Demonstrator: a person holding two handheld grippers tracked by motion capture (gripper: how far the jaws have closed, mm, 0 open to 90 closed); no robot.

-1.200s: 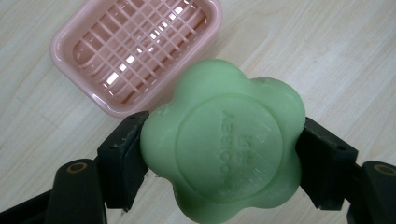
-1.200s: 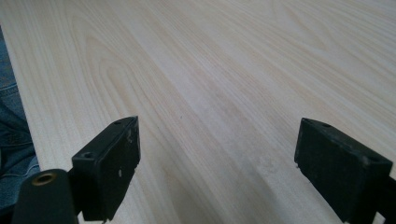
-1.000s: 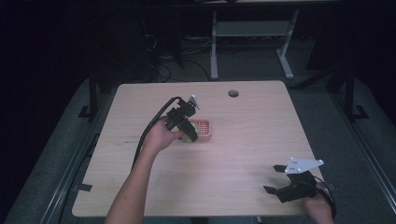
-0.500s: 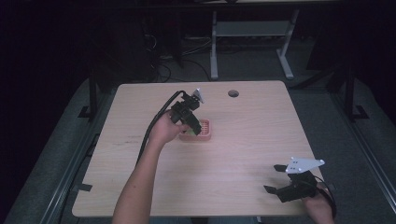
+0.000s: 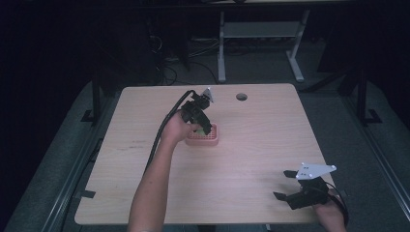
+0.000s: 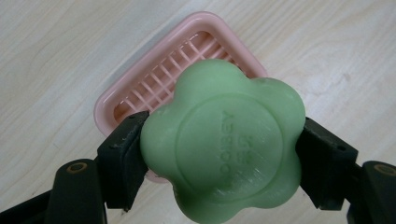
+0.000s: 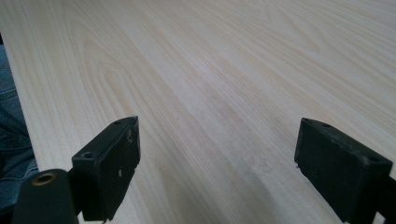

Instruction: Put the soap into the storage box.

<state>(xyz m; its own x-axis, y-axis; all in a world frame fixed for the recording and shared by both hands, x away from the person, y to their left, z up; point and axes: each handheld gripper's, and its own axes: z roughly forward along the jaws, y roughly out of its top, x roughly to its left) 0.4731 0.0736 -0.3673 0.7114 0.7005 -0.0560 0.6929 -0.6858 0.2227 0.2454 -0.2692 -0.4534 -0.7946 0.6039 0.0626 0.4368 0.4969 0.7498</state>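
My left gripper [image 5: 203, 126] hangs over the pink slatted soap dish [image 5: 209, 139] near the table's middle. It is shut on a green flower-shaped soap [image 6: 223, 145], which both black jaws clamp from the sides in the left gripper view [image 6: 219, 154]. The pink dish [image 6: 154, 79] lies right below and behind the soap. My right gripper [image 5: 286, 186] rests at the table's near right corner, open with nothing between its jaws. In the right gripper view [image 7: 215, 168], bare wood lies between the wide-apart jaws.
The light wooden table [image 5: 270, 145] has a round cable hole [image 5: 241, 96] near its far edge. A black cable [image 5: 162, 135] trails from the left gripper along the forearm. A metal desk frame [image 5: 261, 43] stands on the dark floor beyond the table.
The left gripper has moved away from the person and slightly right, carrying the green soap over the pink dish. The right gripper has stayed still.
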